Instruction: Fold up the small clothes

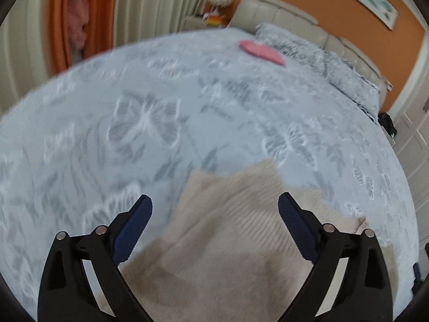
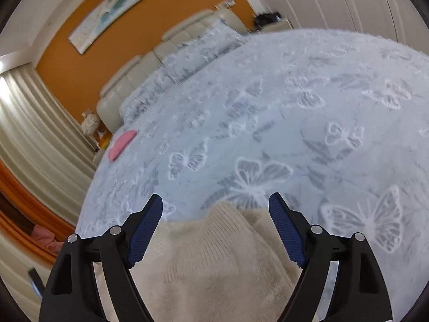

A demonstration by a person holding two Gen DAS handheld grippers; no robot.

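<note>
Bed point(image 1: 187, 94) is covered by a butterfly-print duvet; a cream knit garment point(image 1: 228, 241) is laid on its near edge. Left gripper point(image 1: 215, 204) and right gripper point(image 2: 215, 201) are spread wide, nothing pinched, garment directly below and ahead of both. Nearer hand cannot be judged. A pink folded item point(image 1: 261, 51) is left well apart.

left gripper point(image 1: 215, 201) spread wide, right gripper point(image 2: 215, 201) likewise
</note>
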